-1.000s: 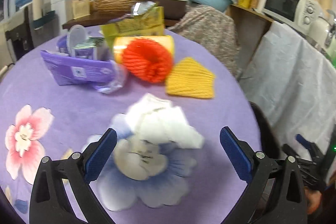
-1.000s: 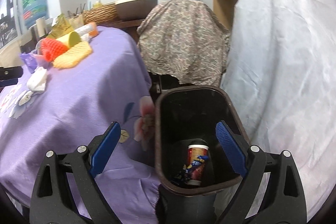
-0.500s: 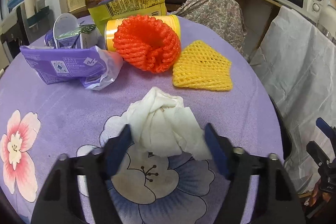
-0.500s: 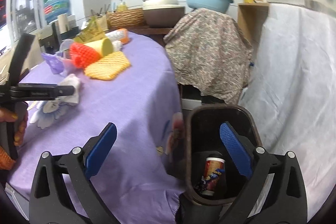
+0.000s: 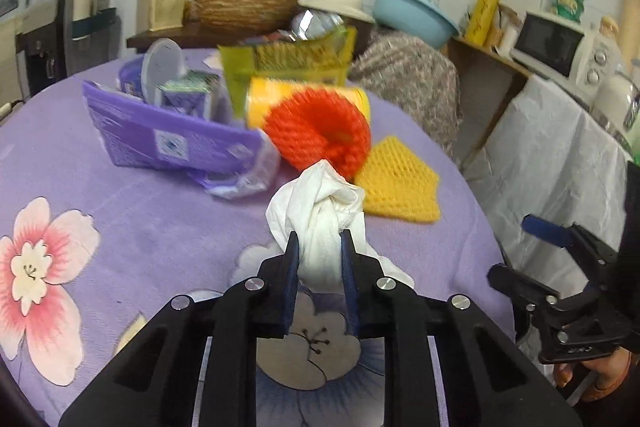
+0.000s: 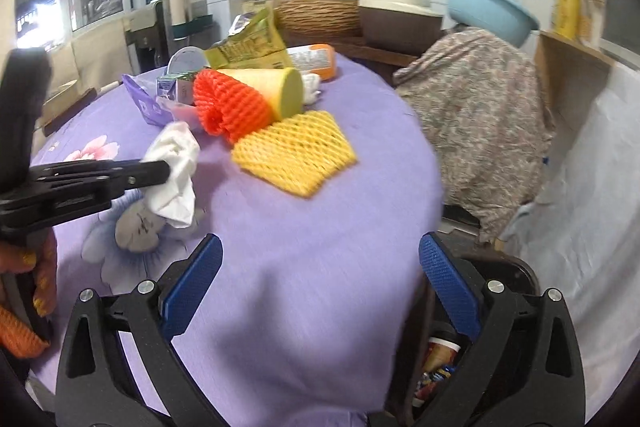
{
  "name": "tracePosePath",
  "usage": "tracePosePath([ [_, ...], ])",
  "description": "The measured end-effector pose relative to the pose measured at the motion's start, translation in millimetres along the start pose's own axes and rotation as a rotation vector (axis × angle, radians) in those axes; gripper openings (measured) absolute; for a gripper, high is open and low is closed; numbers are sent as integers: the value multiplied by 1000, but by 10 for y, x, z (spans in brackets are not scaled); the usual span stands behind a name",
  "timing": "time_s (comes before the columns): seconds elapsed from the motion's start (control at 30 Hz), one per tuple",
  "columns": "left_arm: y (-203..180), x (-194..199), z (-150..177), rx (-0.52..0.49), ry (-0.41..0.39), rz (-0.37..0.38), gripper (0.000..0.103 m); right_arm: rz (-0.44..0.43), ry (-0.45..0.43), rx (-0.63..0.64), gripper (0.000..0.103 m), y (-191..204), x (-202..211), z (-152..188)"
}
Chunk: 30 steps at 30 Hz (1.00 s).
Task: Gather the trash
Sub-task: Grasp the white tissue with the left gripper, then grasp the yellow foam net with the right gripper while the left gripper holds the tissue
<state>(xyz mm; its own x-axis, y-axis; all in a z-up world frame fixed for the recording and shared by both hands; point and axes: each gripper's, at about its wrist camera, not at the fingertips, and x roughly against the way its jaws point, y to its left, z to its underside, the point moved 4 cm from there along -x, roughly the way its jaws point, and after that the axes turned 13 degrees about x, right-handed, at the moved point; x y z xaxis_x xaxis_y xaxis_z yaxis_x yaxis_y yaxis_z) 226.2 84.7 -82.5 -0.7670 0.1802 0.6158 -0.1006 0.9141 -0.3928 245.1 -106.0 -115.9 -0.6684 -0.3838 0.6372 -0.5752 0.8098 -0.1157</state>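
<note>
left gripper [image 5: 319, 247] jaws closing, pinching one crumpled soft white tissue wad [image 5: 320, 211] on the round purple floral tablecloth [image 5: 120, 211], right gripper [image 6: 320, 267] spread wide and empty, two ribbed foam nets behind it, orange rolled net [image 5: 320, 135], flat yellow net [image 5: 400, 187]

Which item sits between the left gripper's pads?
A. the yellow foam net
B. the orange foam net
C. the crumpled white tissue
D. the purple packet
C: the left gripper is closing with the white tissue bunched between its pads, while both foam nets and the purple packet lie untouched farther back on the table.
</note>
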Motion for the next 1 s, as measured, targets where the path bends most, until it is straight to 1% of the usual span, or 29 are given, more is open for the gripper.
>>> tracePosePath([
  [0.07,92,65,-61,36,-36,-5,20,-43,11,11,97,26,-115,-134],
  [0.13,161,123,-97,64,-68,-13,20,-57,43,44,97,66,-266,-260],
  [0.23,142,168,-110,49,-107,-39,20,-68,94,77,97,97,-512,-386],
  [0.3,137,191,-102,40,-118,-41,20,-67,116,98,97,96,-649,-439],
  [0.37,124,175,-94,36,-111,-41,20,-60,134,122,97,125,-756,-481],
  [0.47,113,145,-96,36,-103,-36,20,-49,163,144,90,146,-887,-498],
  [0.57,125,147,-101,33,-102,-31,20,-39,182,134,82,133,-960,-457],
  [0.63,117,140,-90,33,-97,-26,20,-14,181,148,74,128,-976,-428],
  [0.67,112,137,-83,33,-94,-24,20,-7,168,155,72,128,-961,-424],
  [0.73,99,123,-72,27,-89,-23,20,10,160,161,55,116,-938,-416],
  [0.77,93,117,-69,23,-87,-25,20,20,153,166,51,107,-913,-411],
  [0.83,96,115,-64,20,-87,-27,20,26,138,164,33,81,-874,-403],
  [0.87,97,121,-58,21,-89,-29,20,27,131,161,28,62,-854,-406],
  [0.9,105,122,-59,24,-90,-30,20,20,119,153,19,45,-817,-397],
  [0.93,109,117,-62,27,-89,-31,20,11,108,145,16,30,-784,-384],
  [1.0,116,109,-60,31,-83,-29,20,2,92,135,14,37,-724,-360],
])
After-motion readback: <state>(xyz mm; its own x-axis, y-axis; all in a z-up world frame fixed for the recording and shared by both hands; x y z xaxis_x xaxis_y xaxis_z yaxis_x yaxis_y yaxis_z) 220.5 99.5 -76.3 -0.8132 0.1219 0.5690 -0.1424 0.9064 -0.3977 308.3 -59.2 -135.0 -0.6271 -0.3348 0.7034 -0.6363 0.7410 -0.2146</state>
